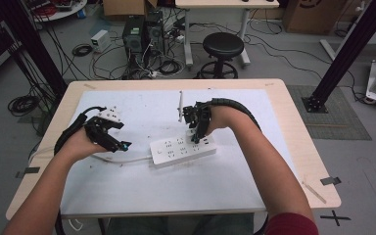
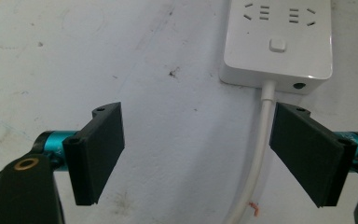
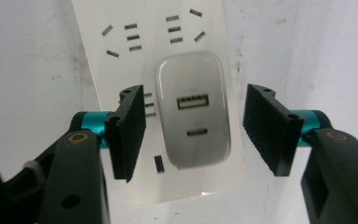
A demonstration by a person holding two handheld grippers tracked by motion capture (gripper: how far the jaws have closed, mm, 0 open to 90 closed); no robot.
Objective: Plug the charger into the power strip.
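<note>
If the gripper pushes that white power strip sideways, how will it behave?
The flat white plastic power strip looks rigid and lies low, so it would probably slide, not tip. Its smooth shell may slip easily. The thin white cord bends loosely and would likely trail. The plugged-in grey charger should ride along.

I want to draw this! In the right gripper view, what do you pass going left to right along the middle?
Left jaw pad → white charger plugged into the power strip → right jaw pad. The right gripper is open, with a gap on each side of the charger.
</note>
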